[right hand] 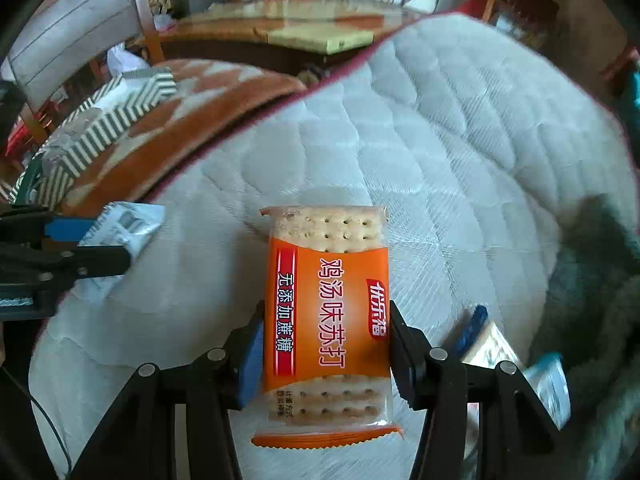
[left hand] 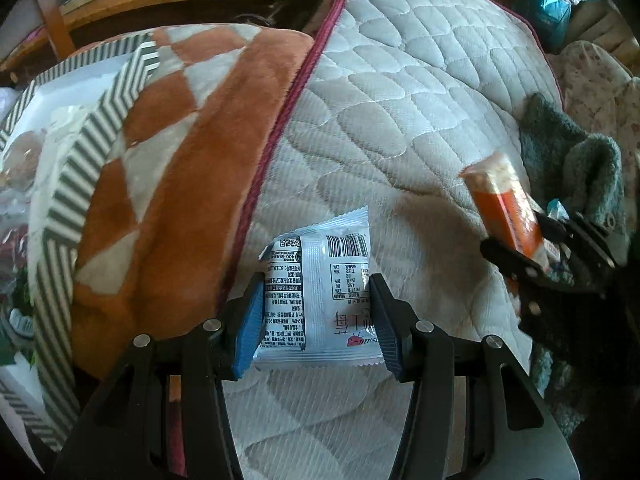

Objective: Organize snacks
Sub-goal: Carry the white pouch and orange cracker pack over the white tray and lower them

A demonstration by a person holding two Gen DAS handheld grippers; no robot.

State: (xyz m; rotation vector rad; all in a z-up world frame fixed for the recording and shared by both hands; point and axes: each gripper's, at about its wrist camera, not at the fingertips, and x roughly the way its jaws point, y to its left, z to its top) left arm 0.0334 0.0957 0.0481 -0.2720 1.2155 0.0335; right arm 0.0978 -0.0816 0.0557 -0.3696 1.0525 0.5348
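Hiding cracker packet (right hand: 326, 320) edges: right tool (right hand: 326, 344) pads.

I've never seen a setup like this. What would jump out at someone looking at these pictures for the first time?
Probably the orange cracker packet, clamped between the right gripper at the centre of its view. Then the pale blue-white snack packet, pinched the same way in the left gripper. Both hang over a quilted white mattress, with an orange-and-grey blanket on the left.

- A quilted off-white mattress pad (left hand: 400, 120) with maroon piping fills the middle.
- An orange-and-grey plush blanket (left hand: 180, 168) lies beside it.
- A glossy wooden table (right hand: 288, 20) stands behind.
- A grey-green fleece (left hand: 572, 160) is bunched at the right.
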